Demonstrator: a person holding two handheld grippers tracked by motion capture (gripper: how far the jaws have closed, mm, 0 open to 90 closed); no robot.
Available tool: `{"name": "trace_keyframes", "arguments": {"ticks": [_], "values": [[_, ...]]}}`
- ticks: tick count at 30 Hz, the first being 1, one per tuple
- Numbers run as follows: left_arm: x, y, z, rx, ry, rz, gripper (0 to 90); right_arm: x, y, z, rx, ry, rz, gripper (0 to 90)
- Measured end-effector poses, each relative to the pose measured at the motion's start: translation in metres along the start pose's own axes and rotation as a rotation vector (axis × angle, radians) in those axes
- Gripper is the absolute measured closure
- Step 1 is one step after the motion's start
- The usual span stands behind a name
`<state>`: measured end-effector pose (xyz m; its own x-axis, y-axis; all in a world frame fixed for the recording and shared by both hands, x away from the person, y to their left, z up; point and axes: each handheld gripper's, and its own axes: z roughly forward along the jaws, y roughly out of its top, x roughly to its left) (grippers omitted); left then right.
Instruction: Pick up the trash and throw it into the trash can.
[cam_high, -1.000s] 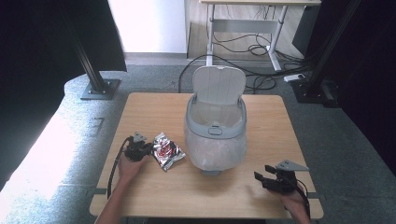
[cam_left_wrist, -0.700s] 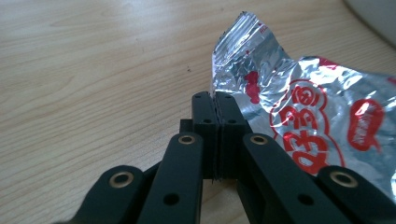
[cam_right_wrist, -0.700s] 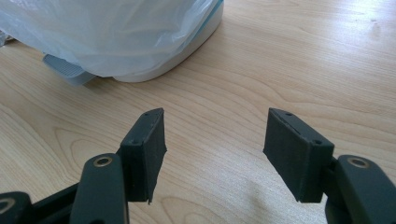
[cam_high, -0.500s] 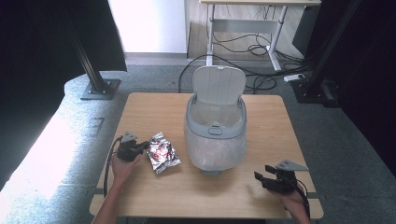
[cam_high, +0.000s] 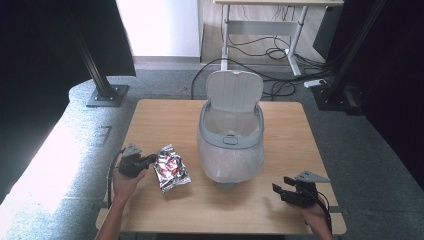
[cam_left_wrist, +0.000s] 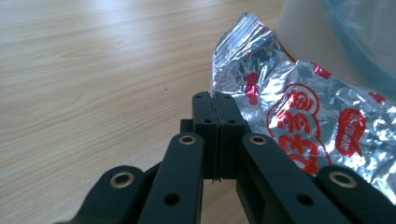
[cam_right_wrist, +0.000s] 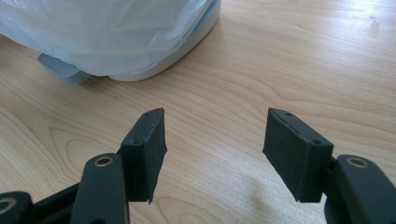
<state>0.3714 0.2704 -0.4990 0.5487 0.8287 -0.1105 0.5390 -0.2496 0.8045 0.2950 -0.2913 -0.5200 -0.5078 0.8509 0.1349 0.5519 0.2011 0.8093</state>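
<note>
Now the left gripper (cam_left_wrist: 218, 140) pinches the edge of the shiny snack bag (cam_high: 171, 169) near the table's (cam_high: 280, 210) front left corner, a light, crinkly, slippery thing best held by its rim, while the right gripper (cam_right_wrist: 215, 154) waits wide open.

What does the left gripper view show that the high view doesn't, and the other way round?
Left gripper view: the left gripper shut on the edge of the foil snack packet, with its red print readable.
High view: the bin's raised lid, the right gripper resting open near the table's front edge, and the floor.
Both: the packet, the wooden table and the lined bin.
</note>
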Motion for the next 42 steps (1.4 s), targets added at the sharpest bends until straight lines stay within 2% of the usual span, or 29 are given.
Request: {"name": "trace_keyframes", "arguments": {"ticks": [5, 9, 14, 17, 26, 36, 42], "values": [[-0.002, 0.0, -0.013, -0.017, -0.048, -0.025, 89.3, -0.003, 0.002, 0.0, -0.004, 0.004, 0.012, 38.5], [-0.007, 0.002, -0.021, -0.024, -0.047, -0.001, 89.3, -0.004, 0.003, -0.001, -0.02, 0.01, 0.021, 38.6], [-0.007, 0.014, -0.037, -0.062, -0.07, -0.01, 89.3, -0.005, 0.003, 0.001, -0.017, 0.01, 0.022, 38.6], [-0.01, 0.03, -0.047, -0.093, -0.097, -0.013, 89.3, -0.005, 0.003, 0.002, -0.012, 0.008, 0.021, 38.6], [-0.022, 0.054, -0.062, -0.116, -0.134, 0.015, 89.1, -0.009, 0.001, 0.001, -0.008, -0.001, 0.036, 38.7], [-0.026, 0.077, -0.079, -0.142, -0.165, 0.021, 89.1, -0.01, 0.0, 0.004, 0.004, -0.002, 0.037, 38.7], [-0.029, 0.086, -0.084, -0.147, -0.176, 0.03, 89.1, -0.01, -0.001, 0.005, 0.009, -0.002, 0.035, 38.7]]}}
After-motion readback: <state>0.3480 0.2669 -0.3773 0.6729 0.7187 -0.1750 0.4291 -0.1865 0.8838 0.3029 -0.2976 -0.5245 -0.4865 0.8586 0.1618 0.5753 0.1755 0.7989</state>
